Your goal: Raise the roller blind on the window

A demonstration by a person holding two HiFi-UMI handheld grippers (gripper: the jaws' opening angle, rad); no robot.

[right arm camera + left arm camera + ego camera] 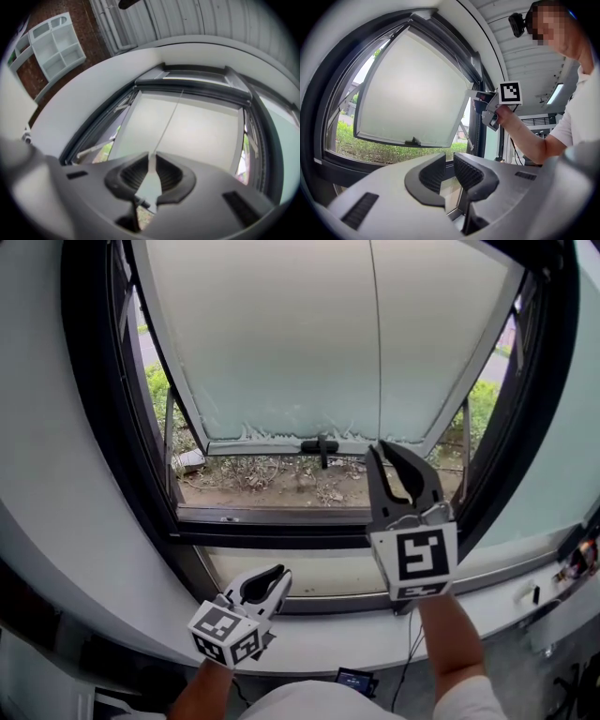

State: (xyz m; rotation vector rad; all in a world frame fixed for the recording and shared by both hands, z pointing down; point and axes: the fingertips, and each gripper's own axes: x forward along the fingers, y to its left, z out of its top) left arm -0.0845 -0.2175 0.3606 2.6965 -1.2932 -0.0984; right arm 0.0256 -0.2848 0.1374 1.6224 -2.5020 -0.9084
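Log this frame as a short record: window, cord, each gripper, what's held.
window: frosted sash tilted open outward
pull cord: runs straight up from the right jaws, in front of the sash
right gripper: shut on the pull cord, held up before the window
left gripper: low by the sill, jaws slightly apart, empty

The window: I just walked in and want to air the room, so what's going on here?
A person is working the blind with two handheld grippers. The right gripper is raised before the tilted-open sash, jaws pinched on the thin pull cord hanging from the top. The left gripper sits low by the sill, jaws apart, empty. How far up the blind is, I can't tell.
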